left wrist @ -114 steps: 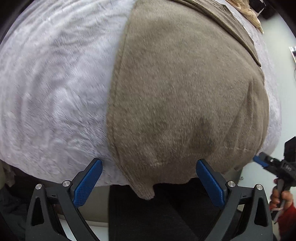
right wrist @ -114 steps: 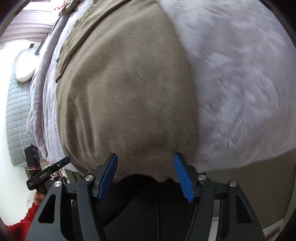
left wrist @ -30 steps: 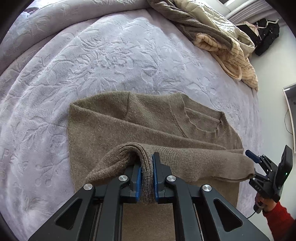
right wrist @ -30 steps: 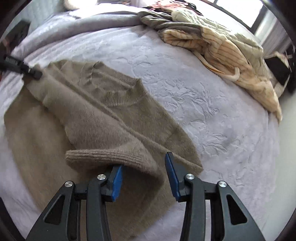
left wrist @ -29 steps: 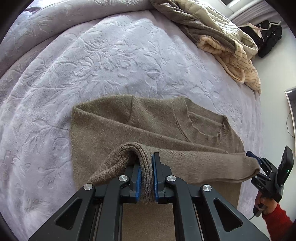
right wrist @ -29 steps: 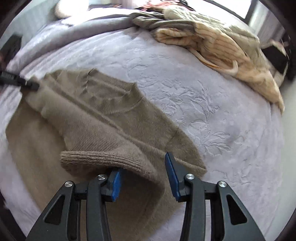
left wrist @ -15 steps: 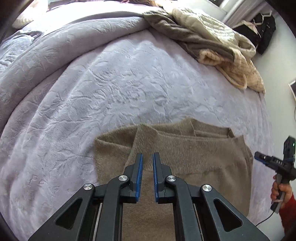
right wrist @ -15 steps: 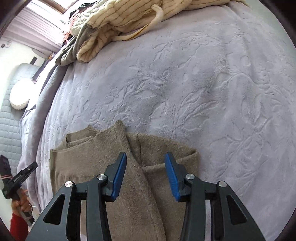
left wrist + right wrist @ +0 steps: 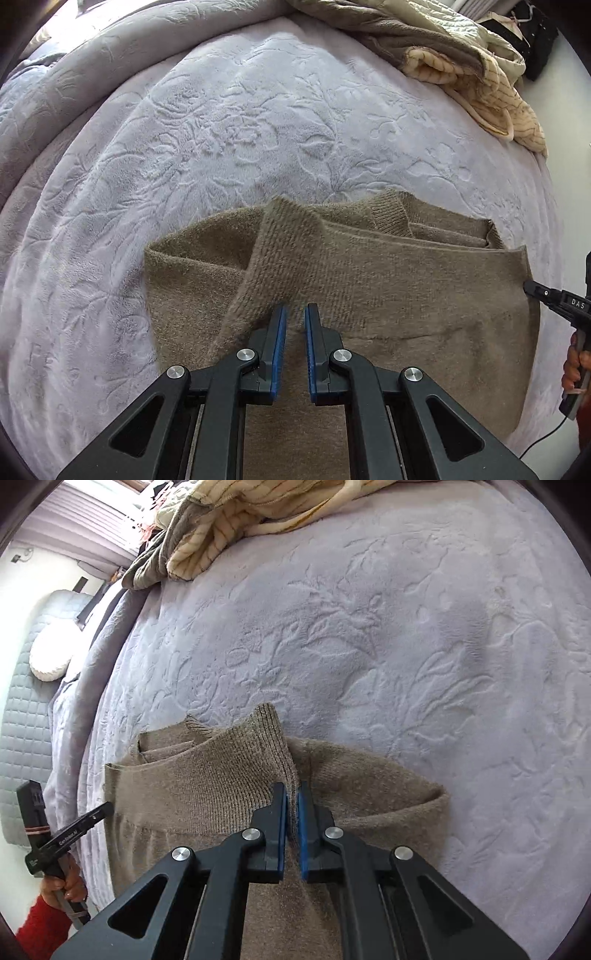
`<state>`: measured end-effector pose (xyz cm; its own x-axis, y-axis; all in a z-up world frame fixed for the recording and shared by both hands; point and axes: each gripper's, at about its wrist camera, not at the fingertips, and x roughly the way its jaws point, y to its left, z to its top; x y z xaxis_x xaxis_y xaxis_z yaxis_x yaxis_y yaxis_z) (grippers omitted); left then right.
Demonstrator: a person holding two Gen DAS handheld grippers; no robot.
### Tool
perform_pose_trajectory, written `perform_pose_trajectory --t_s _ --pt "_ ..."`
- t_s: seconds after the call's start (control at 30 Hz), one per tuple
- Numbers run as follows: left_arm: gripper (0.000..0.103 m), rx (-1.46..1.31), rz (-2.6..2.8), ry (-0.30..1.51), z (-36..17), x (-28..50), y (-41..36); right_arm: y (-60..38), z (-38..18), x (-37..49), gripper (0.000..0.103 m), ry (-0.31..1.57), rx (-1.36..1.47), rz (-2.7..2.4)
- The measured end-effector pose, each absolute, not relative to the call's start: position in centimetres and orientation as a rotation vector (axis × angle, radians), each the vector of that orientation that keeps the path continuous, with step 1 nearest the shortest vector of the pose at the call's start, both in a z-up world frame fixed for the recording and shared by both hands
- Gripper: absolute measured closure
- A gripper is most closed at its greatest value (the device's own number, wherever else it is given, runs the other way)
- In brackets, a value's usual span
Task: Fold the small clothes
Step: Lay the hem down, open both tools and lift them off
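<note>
A brown knit sweater (image 9: 369, 288) lies folded on the lavender bedspread (image 9: 221, 129), its lower part doubled up over the collar end. My left gripper (image 9: 293, 314) sits over the folded layer with its pads a narrow gap apart and no cloth between them. In the right wrist view my right gripper (image 9: 291, 805) is shut on a raised ridge of the sweater (image 9: 207, 786) near the folded edge. Each gripper also shows at the edge of the other's view, the right one (image 9: 554, 299) at the sweater's right side and the left one (image 9: 74, 830) at its left side.
A heap of cream striped and olive clothes (image 9: 461, 55) lies at the far side of the bed, and it also shows in the right wrist view (image 9: 229, 520). A grey quilted headboard and a white pillow (image 9: 48, 653) are at the left. The bed edge runs along the right (image 9: 554, 221).
Both grippers carried the sweater's lower edge up over the body. The left gripper let go of it about half a second ago. The right gripper has closed on the fold.
</note>
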<state>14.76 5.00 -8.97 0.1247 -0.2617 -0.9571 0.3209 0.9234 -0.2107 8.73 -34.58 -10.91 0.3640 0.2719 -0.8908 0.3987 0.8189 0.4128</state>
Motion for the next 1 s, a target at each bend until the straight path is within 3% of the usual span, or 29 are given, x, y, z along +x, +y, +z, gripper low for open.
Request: perform_pose_trajectory --t_s 0.17,0.5,0.77,1.0 --pt "0.093 0.035 -0.386 1.401 -10.1 15.2 5.4 -35.2 -12.0 8.5 0.094 1.226 0.689 -0.121" --pt "0.093 0.044 -0.412 1.377 -6.1 9.0 8.5 -31.2 -7.2 0.4 0.092 1.194 0.669 -0.013" --pt "0.093 0.073 -0.410 1.505 -11.2 2.3 11.4 -27.6 -12.7 -6.1 0.093 1.367 0.716 -0.020" --pt "0.093 -0.086 -0.374 1.529 -11.1 -0.3 16.4 -27.3 -13.1 -8.9 0.093 1.344 0.752 -0.054"
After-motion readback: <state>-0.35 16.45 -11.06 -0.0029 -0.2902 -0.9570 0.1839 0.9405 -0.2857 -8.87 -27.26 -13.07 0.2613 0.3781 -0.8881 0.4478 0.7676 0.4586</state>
